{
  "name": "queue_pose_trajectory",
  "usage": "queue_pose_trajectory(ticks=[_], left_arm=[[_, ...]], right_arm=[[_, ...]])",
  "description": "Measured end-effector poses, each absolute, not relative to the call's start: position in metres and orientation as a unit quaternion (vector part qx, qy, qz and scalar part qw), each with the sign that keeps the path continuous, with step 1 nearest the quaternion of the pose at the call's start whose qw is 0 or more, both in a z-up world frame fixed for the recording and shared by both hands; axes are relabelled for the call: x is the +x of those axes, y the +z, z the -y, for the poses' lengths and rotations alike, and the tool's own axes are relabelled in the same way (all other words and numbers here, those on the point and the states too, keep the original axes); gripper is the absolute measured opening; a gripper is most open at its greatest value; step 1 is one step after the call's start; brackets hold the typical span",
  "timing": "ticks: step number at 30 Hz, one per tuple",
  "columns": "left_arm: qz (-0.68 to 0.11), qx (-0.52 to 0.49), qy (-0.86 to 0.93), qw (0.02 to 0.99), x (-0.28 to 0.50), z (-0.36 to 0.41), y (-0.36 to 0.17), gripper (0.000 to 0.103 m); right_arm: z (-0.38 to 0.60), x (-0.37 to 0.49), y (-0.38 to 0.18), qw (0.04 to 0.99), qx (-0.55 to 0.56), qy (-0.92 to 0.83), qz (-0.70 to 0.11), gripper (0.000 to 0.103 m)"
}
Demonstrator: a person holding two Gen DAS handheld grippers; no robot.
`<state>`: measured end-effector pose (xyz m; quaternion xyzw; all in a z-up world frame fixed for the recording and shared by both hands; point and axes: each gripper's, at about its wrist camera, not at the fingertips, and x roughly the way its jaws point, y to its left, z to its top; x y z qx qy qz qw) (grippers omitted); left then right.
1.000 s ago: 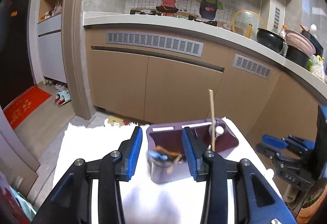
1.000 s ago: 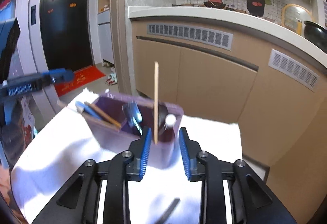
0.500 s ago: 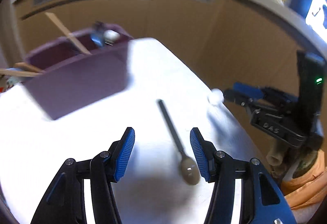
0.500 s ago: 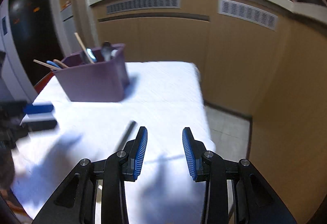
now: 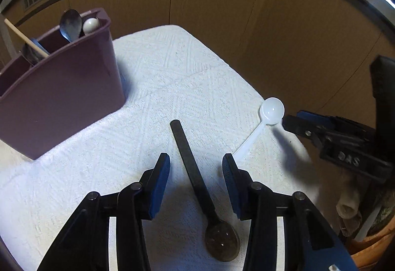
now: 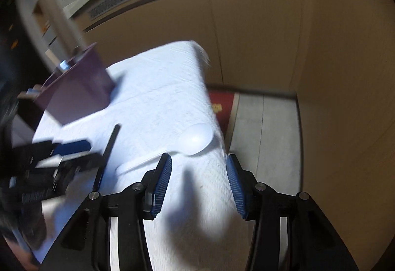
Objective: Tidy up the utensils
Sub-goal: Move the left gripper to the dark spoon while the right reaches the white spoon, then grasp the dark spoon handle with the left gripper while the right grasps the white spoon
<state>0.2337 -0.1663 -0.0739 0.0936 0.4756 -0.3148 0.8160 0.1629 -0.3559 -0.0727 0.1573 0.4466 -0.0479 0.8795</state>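
A black-handled spoon point(image 5: 197, 182) lies on the white towel point(image 5: 172, 88), its handle running between the open jaws of my left gripper point(image 5: 196, 164), which hovers just above it. A white plastic spoon point(image 5: 265, 117) lies at the towel's right edge. My right gripper point(image 6: 198, 167) is open and empty, just short of the white spoon's bowl point(image 6: 196, 138); it also shows in the left wrist view point(image 5: 308, 125). The purple utensil holder point(image 5: 59, 83) stands at the left with a metal spoon point(image 5: 71, 24), a white spoon end and a wooden stick in it.
Tan kitchen cabinets point(image 5: 222, 11) stand close behind the table. The towel's right edge point(image 6: 214, 108) drops to a tiled floor with a red mat point(image 6: 222, 108). The black spoon's handle point(image 6: 108, 147) and the blurred left gripper point(image 6: 49, 162) show in the right wrist view.
Both grippers swung away from the purple holder and tilted down toward the towel. The left one closed in over the black spoon; the right one moved to the white spoon.
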Motion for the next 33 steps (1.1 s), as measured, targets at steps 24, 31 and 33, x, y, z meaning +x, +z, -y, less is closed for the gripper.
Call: queue_pose_trajectory(ticks=[24, 31, 33], left_arm=[[-0.511, 0.07, -0.353, 0.78, 0.188, 0.124, -0.081, 0.052], [-0.514, 0.102, -0.357, 0.773, 0.163, 0.149, -0.089, 0.052], [-0.513, 0.118, -0.345, 0.777, 0.161, 0.155, -0.093, 0.047]], right_arm=[[0.264, 0.216, -0.088, 0.885, -0.01, -0.001, -0.465, 0.03], [0.286, 0.177, -0.082, 0.886, 0.017, 0.002, -0.463, 0.028], [0.291, 0.169, -0.079, 0.888, 0.02, 0.001, -0.46, 0.028]])
